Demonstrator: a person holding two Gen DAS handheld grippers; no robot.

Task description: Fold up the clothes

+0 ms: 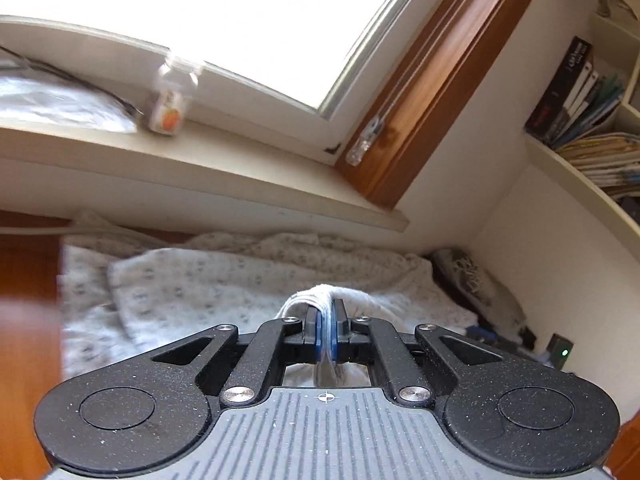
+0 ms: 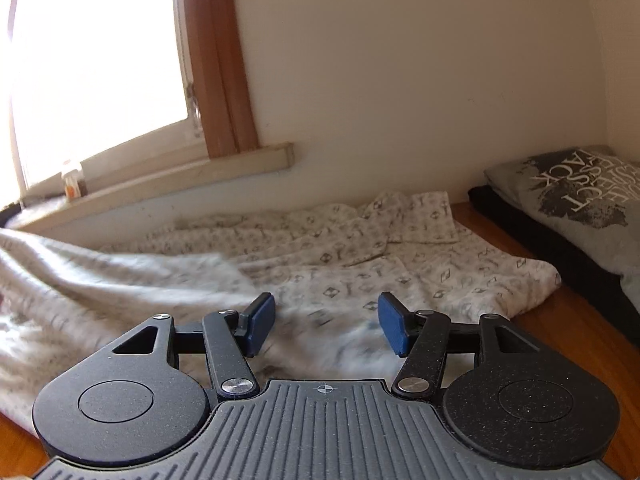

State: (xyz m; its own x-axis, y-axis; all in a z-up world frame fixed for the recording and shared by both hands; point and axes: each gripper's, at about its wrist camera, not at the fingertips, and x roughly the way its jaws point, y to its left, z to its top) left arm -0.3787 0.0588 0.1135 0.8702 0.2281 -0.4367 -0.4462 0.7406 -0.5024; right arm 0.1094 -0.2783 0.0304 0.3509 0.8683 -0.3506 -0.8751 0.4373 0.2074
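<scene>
Two grippers: left fingers (image 1: 320, 326) clenched on patterned garment (image 1: 200, 280) fold; right fingers (image 2: 262, 318) released above it.

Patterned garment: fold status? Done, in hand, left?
Done: a grey printed shirt lies flat at the far right, seemingly already folded. In hand: the left hand-held gripper is shut on a bunched edge of the white patterned garment; the right hand-held gripper is open above it, gripping nothing. Left: the garment is spread and rumpled on the wooden surface, with no finished fold visible.
</scene>
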